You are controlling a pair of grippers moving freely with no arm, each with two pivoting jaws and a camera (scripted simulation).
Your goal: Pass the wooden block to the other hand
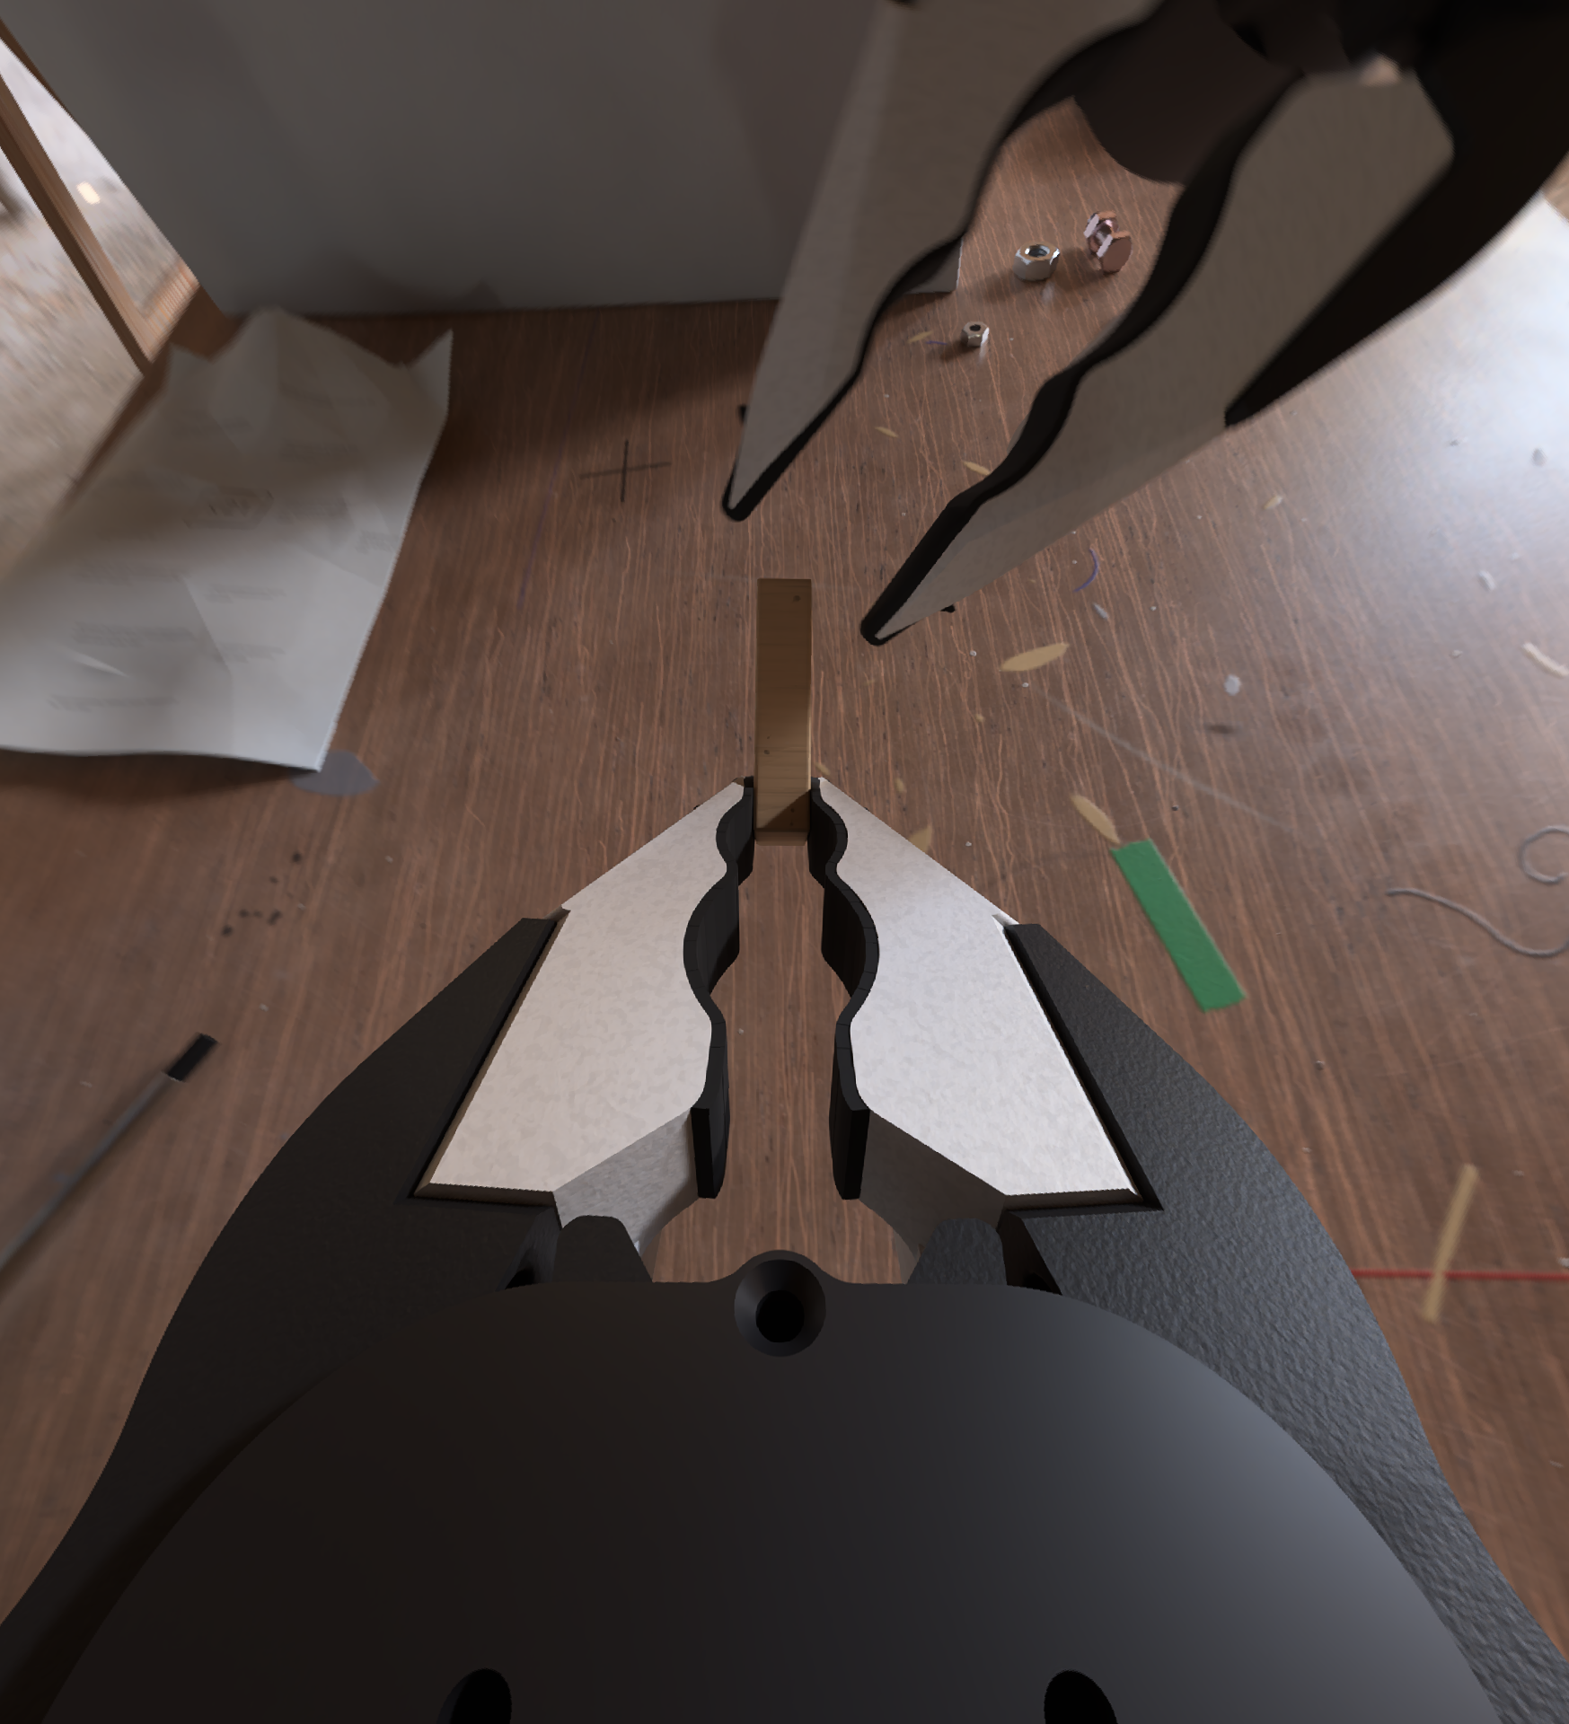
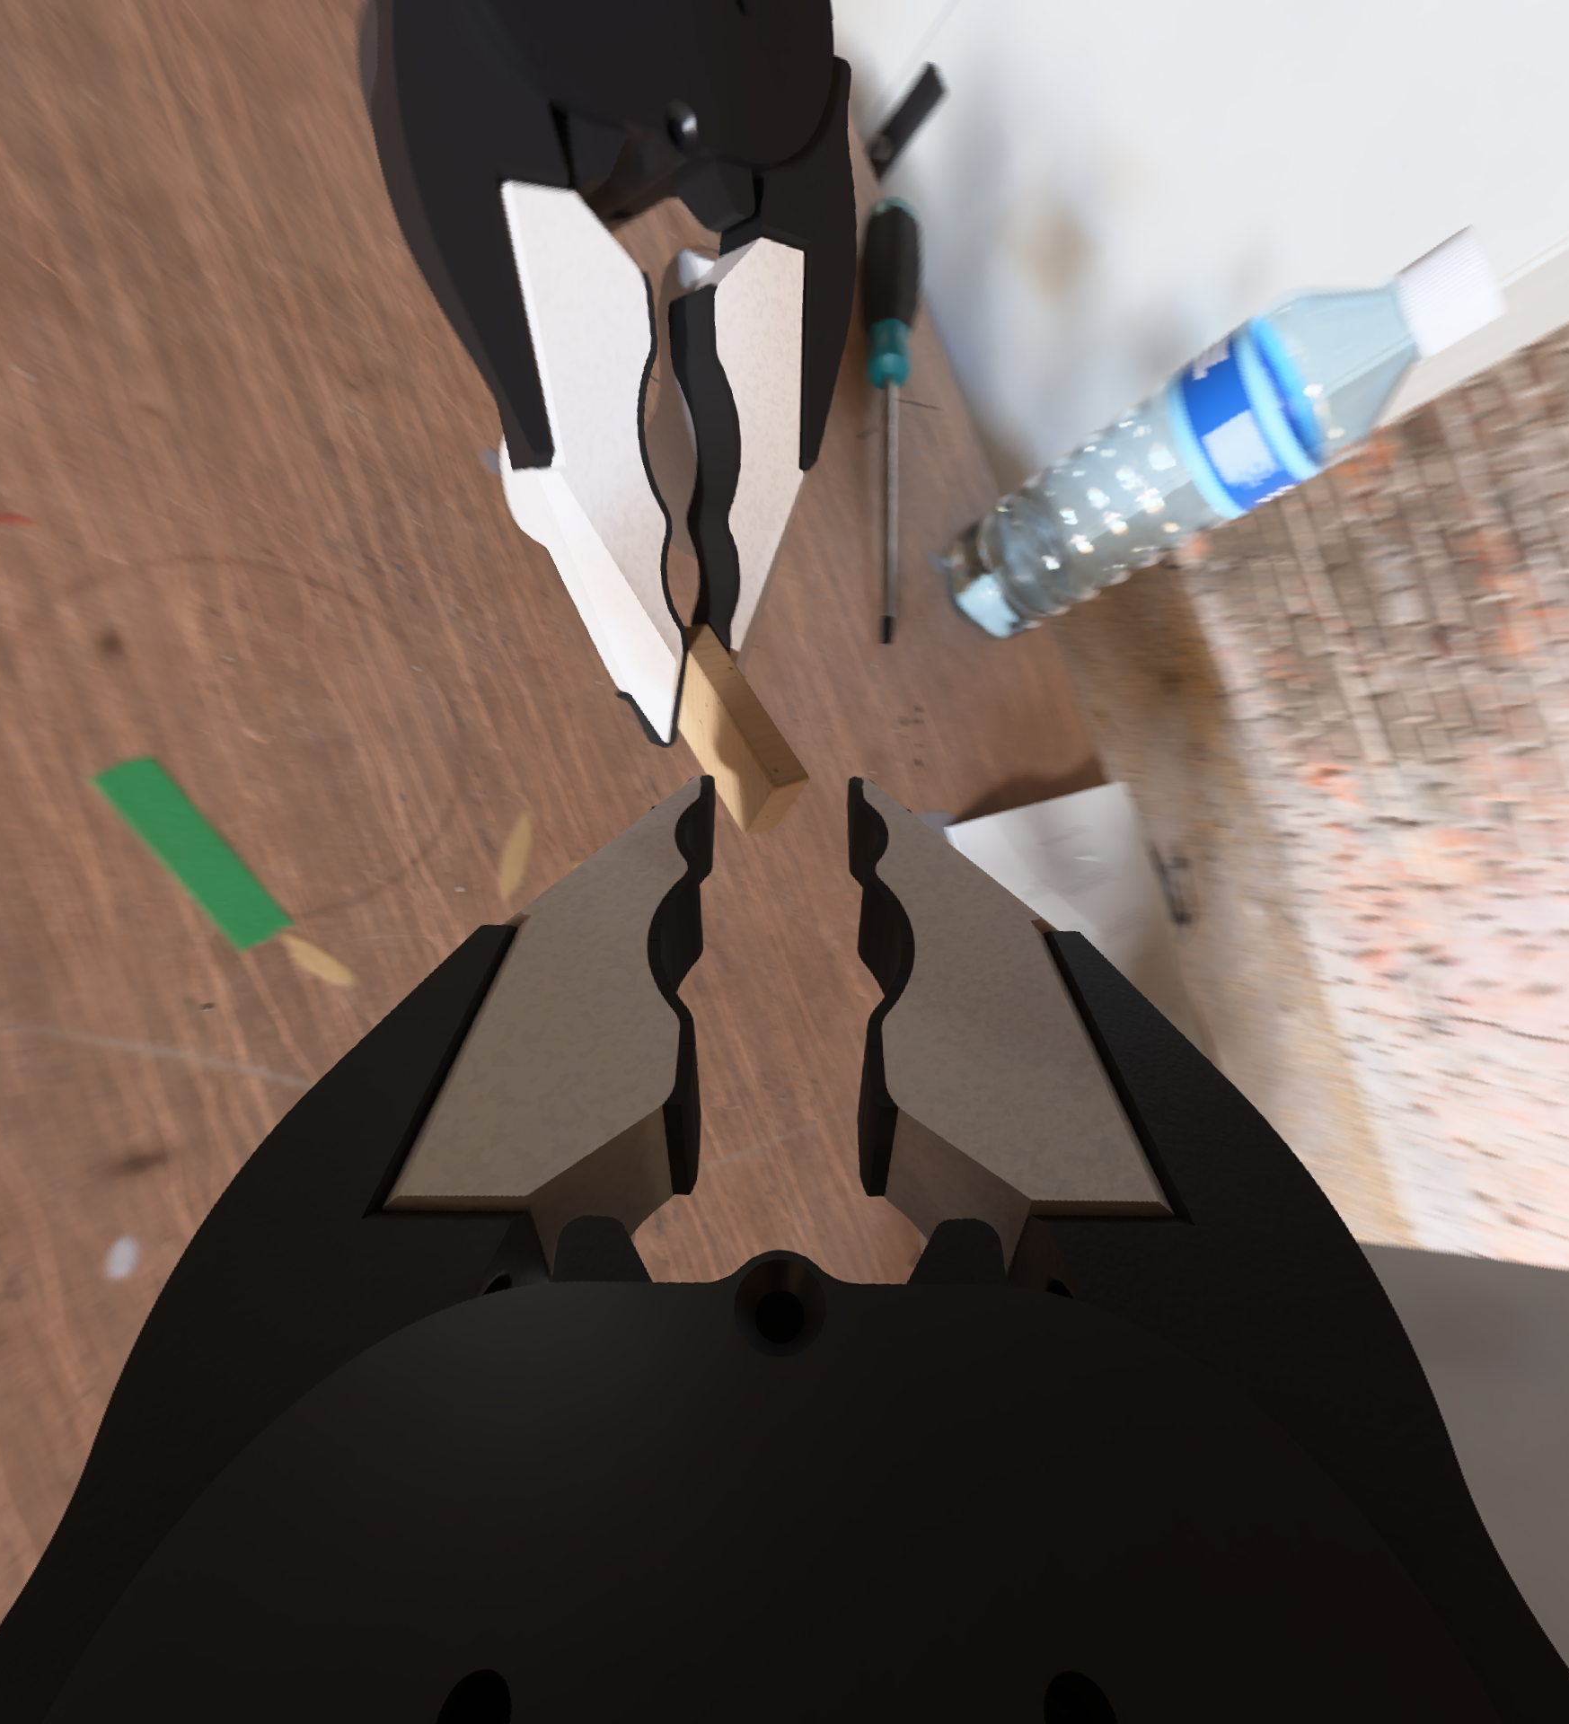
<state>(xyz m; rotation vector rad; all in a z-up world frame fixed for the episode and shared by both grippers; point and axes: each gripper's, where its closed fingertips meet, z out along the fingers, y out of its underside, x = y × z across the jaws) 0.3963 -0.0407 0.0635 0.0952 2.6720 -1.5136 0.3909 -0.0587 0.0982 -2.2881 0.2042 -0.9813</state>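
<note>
Left wrist view: we see our left gripper (image 1: 780, 802) pointing toward 12 o'clock, its fingertips clenched on the near end of the wooden block (image 1: 782, 690), which sticks straight out ahead of them above the wooden table (image 1: 528, 709). Our right gripper (image 1: 804, 578) slants in from 1 o'clock with its fingers spread apart, tips either side of the block's far end and not touching it.

In the right wrist view our right gripper (image 2: 780, 793) is released, with the wooden block (image 2: 743, 746) just beyond its tips at 12 o'clock, nearer the left fingertip. The left gripper (image 2: 701, 653) comes down from 12 o'clock, grasping the block's far end. A screwdriver (image 2: 890, 373) and water bottle (image 2: 1210, 448) lie at 1 to 2 o'clock, green tape (image 2: 188, 849) at 9 o'clock.
</note>
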